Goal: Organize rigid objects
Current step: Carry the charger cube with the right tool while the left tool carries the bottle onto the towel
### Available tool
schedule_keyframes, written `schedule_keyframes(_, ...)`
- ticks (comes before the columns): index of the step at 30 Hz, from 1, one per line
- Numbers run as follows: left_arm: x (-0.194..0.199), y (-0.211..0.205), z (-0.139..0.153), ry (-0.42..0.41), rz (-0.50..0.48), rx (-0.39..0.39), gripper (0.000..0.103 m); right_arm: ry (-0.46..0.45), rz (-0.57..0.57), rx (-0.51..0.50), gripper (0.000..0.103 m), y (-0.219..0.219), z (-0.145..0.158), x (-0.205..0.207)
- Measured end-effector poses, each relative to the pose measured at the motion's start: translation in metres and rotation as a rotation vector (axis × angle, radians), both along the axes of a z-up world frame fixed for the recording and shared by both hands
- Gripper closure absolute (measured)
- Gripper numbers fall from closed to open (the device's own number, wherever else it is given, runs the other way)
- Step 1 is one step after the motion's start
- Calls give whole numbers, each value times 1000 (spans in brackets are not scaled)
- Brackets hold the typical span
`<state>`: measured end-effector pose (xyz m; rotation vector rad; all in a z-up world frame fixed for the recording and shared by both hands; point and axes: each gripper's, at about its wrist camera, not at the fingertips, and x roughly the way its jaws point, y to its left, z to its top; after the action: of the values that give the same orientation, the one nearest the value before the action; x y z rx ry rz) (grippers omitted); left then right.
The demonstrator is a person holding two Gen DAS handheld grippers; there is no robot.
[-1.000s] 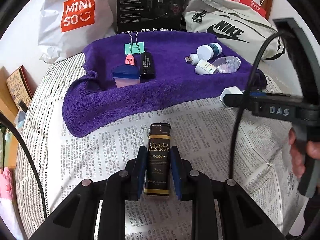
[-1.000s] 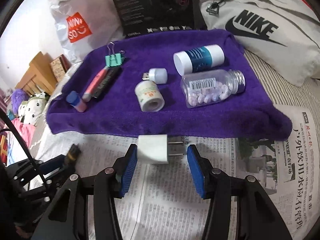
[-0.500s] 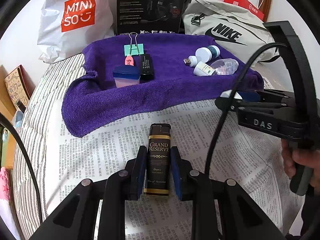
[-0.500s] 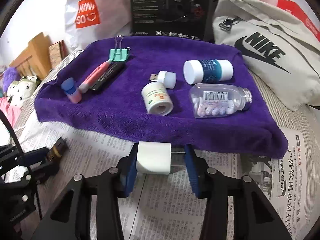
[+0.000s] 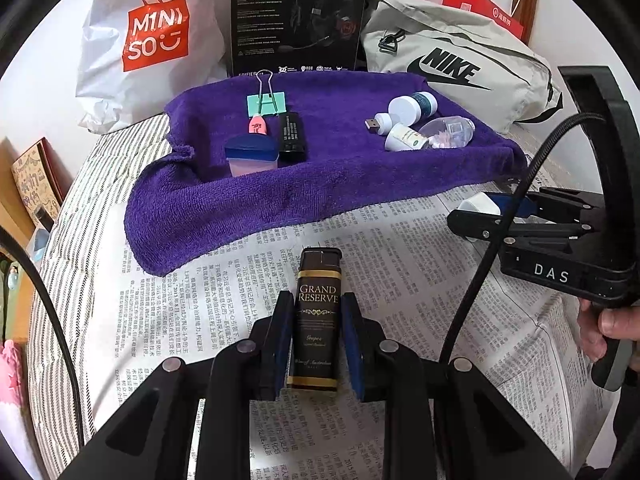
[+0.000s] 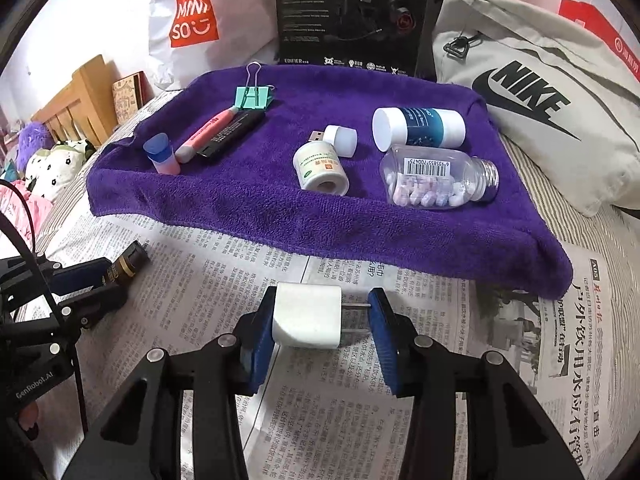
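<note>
Lighter (image 5: pixel 318 316), slim and stiff, over the newspaper (image 5: pixel 400 280), clamped across its glossy, likely slippery sides by left gripper (image 5: pixel 316 344). Charger plug (image 6: pixel 307 317), light and rigid, pinched lengthwise, body to prong tips, by right gripper (image 6: pixel 318 338); likelier steadier across its flat body.

Dark lighter (image 5: pixel 318 320) and white charger (image 6: pixel 307 317) on newspaper.
</note>
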<state>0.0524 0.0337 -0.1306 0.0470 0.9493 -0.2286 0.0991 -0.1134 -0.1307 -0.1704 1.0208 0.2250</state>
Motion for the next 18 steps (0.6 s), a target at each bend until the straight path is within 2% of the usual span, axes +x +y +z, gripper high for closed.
schedule_keyframes(4,-1,-5,0,-7,-3,33,80,-13,8,-5,59,0,0,-1)
schedule_keyframes(11,-1,-4,-1,-10,12,24,80,-33,14,4,58,-1,-1,-3)
schedule_keyframes(18,-6,-13,-1,-45,1,88,80,-42,26,-1,59,-1,-1,-5)
